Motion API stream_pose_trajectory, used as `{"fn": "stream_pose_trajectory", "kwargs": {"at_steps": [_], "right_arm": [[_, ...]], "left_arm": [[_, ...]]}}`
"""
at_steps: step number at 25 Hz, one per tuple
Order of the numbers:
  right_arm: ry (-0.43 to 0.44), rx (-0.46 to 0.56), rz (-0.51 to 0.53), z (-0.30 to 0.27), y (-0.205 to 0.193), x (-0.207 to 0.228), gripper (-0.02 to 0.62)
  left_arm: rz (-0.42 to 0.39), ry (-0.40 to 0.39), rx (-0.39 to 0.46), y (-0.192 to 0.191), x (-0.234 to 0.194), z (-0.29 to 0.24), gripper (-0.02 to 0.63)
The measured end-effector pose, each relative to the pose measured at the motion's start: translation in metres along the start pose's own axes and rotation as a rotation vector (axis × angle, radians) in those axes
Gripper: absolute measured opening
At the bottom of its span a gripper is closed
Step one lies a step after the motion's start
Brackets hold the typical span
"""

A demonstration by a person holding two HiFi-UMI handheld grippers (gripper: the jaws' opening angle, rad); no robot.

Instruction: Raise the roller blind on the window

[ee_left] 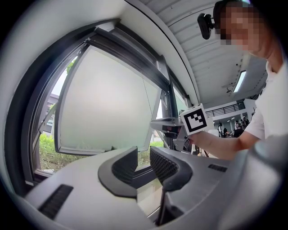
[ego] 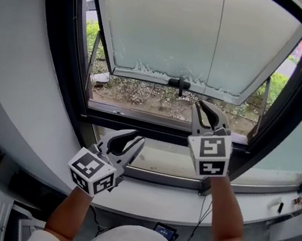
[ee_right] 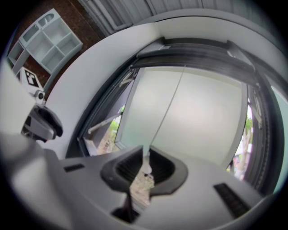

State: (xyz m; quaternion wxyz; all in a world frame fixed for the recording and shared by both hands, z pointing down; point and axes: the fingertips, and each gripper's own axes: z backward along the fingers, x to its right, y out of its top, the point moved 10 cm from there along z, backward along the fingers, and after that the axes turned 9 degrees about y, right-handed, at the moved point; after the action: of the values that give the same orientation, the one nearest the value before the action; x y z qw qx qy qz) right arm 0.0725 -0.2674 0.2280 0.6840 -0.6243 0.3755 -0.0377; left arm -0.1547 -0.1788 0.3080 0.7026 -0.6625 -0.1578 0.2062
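My right gripper (ee_right: 144, 157) is clamped on the cord (ee_right: 166, 108), which hangs in front of the blind (ego: 165, 28). The blind covers most of the window. My left gripper (ee_left: 143, 155) is apart and empty. I should pull the cord straight and evenly, without jerks, so that it does not slip.

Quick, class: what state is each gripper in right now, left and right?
Left gripper: open, nothing between its jaws.
Right gripper: closed on the thin pull cord.
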Motion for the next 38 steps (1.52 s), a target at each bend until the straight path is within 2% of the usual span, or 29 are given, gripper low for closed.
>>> {"fn": "stream_pose_trajectory", "kwargs": {"at_steps": [18, 38], "right_arm": [[-0.059, 0.068, 0.04, 0.0, 0.034, 0.021, 0.055], [-0.108, 0.119, 0.086, 0.006, 0.066, 0.035, 0.055]], "left_arm": [[0.037, 0.011, -0.001, -0.007, -0.004, 0.005, 0.101], [0.039, -0.003, -0.004, -0.005, -0.003, 0.009, 0.101]]}}
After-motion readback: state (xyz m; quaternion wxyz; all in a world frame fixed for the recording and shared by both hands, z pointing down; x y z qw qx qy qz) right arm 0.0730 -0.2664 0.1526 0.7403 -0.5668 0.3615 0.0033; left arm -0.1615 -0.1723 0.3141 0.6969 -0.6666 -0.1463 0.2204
